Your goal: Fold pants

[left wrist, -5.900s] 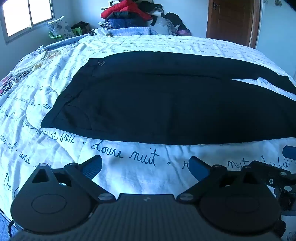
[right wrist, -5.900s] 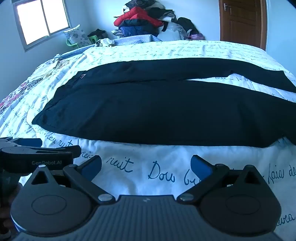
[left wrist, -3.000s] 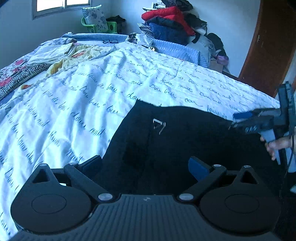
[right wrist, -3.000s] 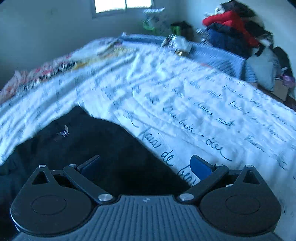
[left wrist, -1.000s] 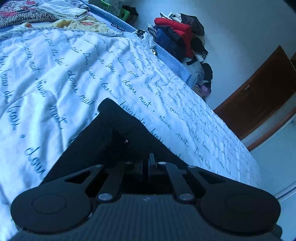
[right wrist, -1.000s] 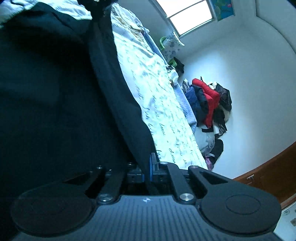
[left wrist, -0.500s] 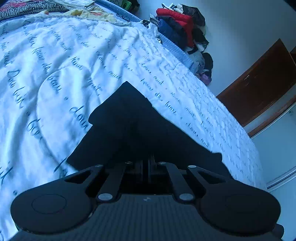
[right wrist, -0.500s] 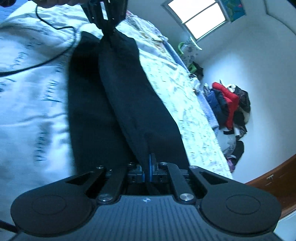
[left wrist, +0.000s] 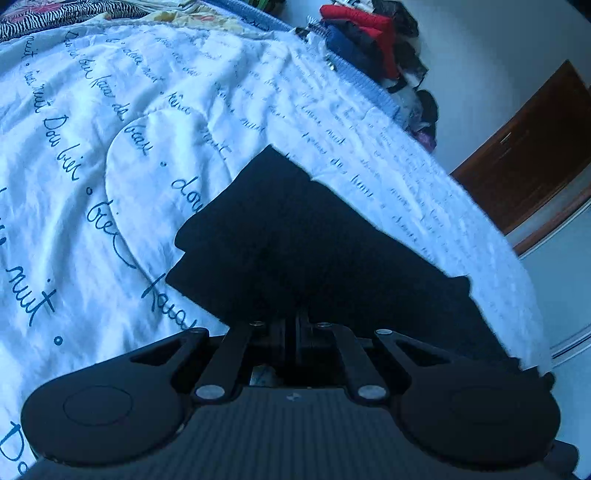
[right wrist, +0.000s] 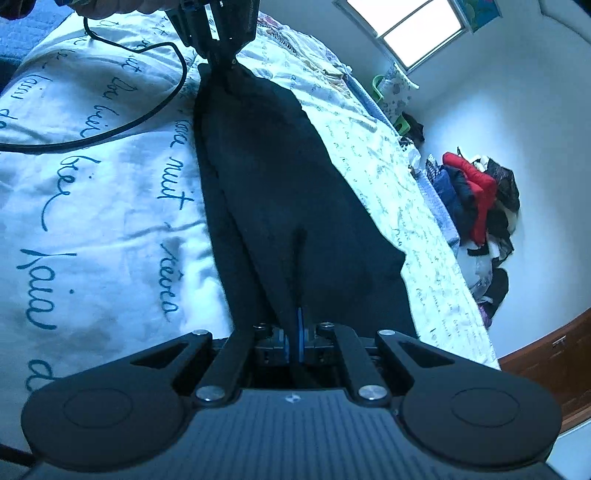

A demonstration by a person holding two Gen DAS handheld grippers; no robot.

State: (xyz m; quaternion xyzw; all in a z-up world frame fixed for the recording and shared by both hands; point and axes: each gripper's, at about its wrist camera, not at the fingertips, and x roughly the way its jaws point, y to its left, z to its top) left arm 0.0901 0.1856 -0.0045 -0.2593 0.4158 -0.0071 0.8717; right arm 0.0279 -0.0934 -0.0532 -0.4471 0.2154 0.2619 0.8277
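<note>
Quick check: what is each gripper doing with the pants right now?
Left gripper: shut on the black pants, pinching one end.
Right gripper: shut on the black pants, pinching an edge further along.

Dim bluish daylight from window (right wrist: 421, 27); fisheye-warped edges, slight blur.

Left wrist view: sits low behind the left gripper (left wrist: 295, 325), close over the bed (left wrist: 92, 166), facing the clothes pile (left wrist: 365, 33) and door (left wrist: 528, 166). Right wrist view: close behind the right gripper (right wrist: 297, 332), looking along the pants (right wrist: 280, 177) toward the window (right wrist: 417, 33). Both views share the pants, bedspread and clothes pile; the right view also catches the left gripper.
</note>
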